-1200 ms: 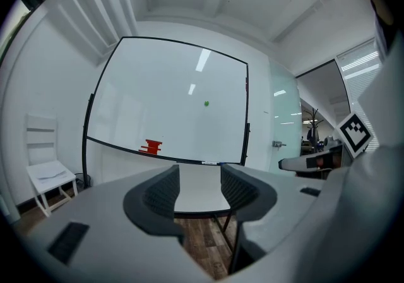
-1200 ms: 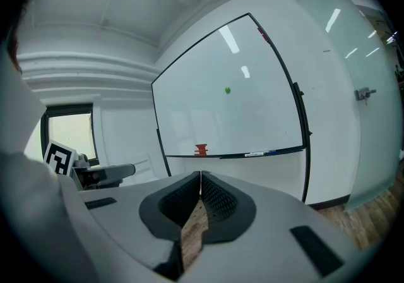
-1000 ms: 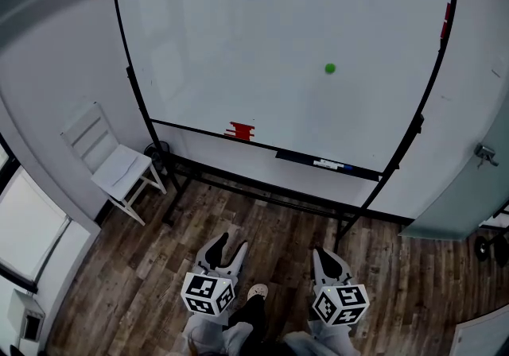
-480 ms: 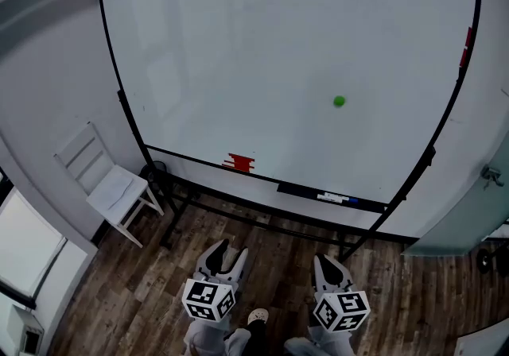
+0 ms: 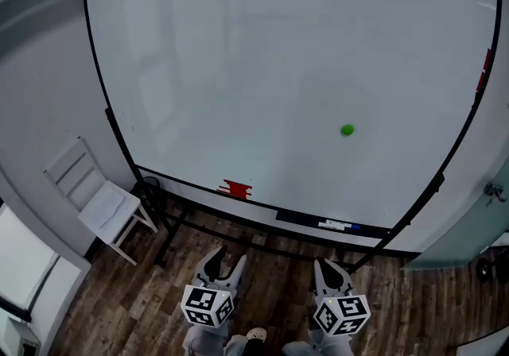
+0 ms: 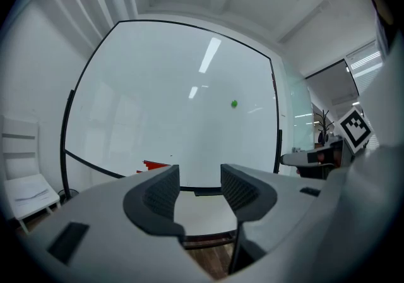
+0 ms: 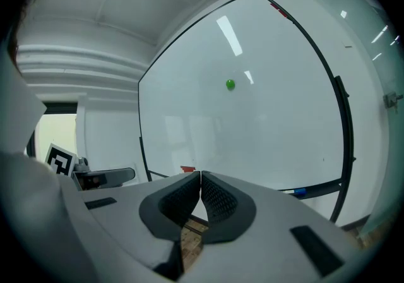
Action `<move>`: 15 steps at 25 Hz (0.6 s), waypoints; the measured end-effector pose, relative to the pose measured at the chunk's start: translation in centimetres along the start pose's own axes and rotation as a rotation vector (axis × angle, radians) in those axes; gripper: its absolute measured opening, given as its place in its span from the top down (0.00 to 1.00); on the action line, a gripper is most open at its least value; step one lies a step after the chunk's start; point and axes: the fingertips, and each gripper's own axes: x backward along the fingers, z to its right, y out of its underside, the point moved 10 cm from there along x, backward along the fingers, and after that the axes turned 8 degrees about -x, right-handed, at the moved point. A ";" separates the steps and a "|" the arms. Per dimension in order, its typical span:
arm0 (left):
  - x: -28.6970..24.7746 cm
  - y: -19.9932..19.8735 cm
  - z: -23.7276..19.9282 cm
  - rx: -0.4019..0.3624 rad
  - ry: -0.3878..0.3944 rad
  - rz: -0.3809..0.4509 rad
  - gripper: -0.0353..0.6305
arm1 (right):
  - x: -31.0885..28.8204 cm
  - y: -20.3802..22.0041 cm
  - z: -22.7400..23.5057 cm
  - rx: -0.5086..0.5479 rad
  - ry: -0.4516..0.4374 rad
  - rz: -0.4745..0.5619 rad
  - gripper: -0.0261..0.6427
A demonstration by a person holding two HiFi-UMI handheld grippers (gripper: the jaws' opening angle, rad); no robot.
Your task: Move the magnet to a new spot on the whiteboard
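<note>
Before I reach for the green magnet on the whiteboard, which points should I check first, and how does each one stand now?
1. Magnet visible on the whiteboard: ok, green, lower right.
2. Right tool open for the grasp: not ok, jaws together, empty.
3. Left tool open: ok, jaws apart, empty.
4. A tool close to the magnet: not ok, both hang low, apart from the whiteboard.
5. Free spot for the magnet: ok, most of the whiteboard is bare.

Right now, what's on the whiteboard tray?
A white marker and a blue marker, likely, lie on the dark tray. A red object sits left of it. Details are too small to tell.
</note>
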 end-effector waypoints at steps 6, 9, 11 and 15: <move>-3.2 -0.4 -2.2 -0.016 0.009 0.012 0.65 | -3.3 -0.7 0.7 0.001 0.009 0.016 0.92; -4.7 -0.4 -3.1 -0.024 0.021 0.014 0.65 | -4.7 -1.1 1.0 0.005 0.013 0.027 0.92; -5.6 -0.4 -3.5 -0.029 0.030 0.015 0.65 | -5.5 -1.3 1.4 0.000 0.023 0.034 0.92; -7.7 -0.3 -4.1 -0.041 0.059 0.015 0.65 | -6.8 -1.8 2.2 0.001 0.038 0.056 0.92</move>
